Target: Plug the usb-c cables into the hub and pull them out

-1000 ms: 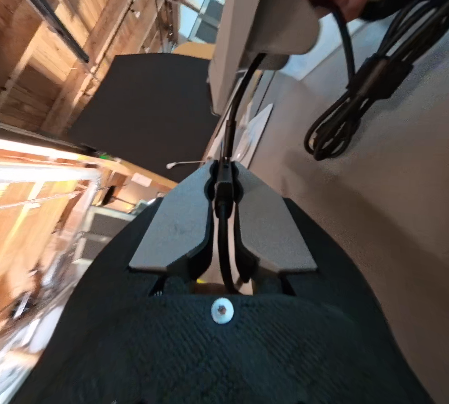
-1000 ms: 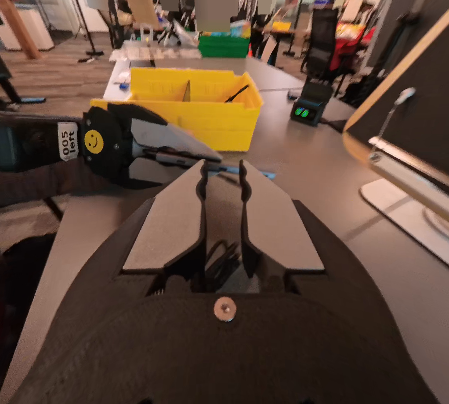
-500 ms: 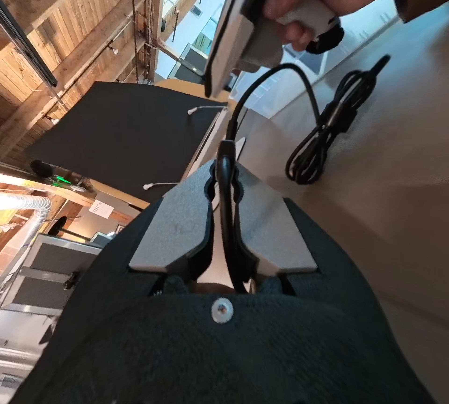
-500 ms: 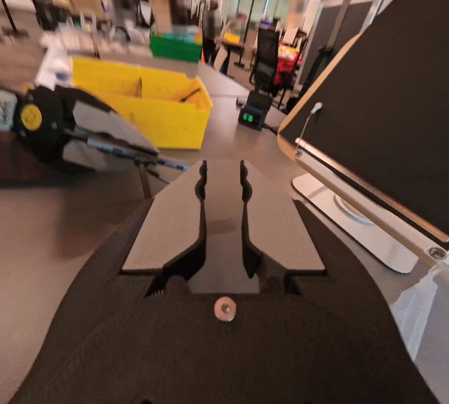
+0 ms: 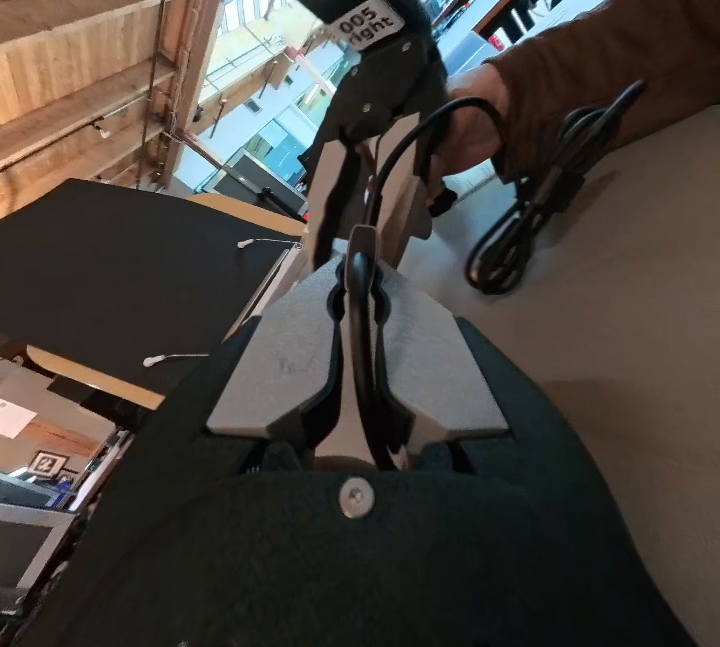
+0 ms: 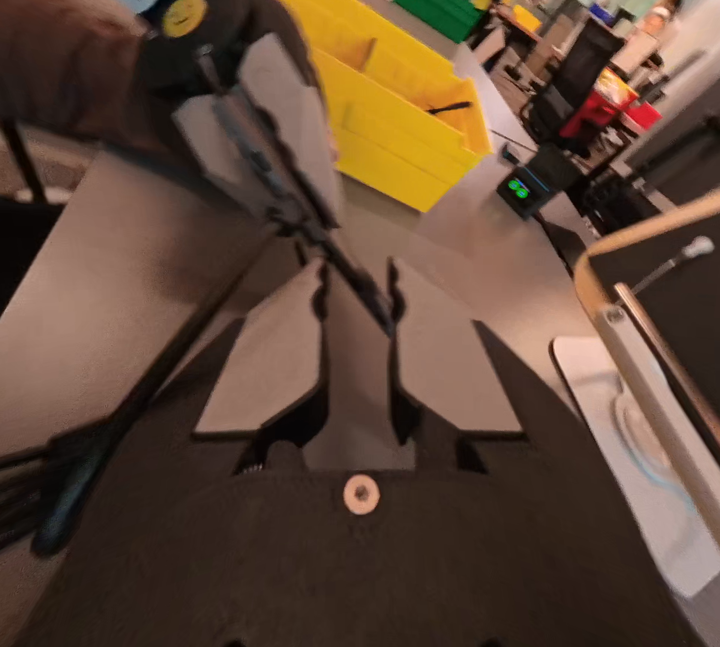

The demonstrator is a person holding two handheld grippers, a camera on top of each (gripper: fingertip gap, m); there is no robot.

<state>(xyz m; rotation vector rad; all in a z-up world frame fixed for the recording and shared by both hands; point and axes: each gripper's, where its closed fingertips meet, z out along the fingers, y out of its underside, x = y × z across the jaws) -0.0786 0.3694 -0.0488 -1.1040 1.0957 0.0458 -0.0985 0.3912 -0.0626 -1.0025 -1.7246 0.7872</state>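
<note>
The left wrist view is rolled sideways, close over the worktop (image 5: 623,316), facing the right gripper (image 5: 374,168). The right wrist view sits upright, looking along the worktop (image 6: 136,258) at the left gripper (image 6: 272,145). Both share the cable (image 5: 397,145) and worktop.

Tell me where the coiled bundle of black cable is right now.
In the left wrist view, the coiled black cable bundle lies on the beige tabletop at upper right, beyond the left gripper and just below the person's brown sleeve.

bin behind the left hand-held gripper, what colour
Yellow plastic bin, clearest in the right wrist view.
</note>
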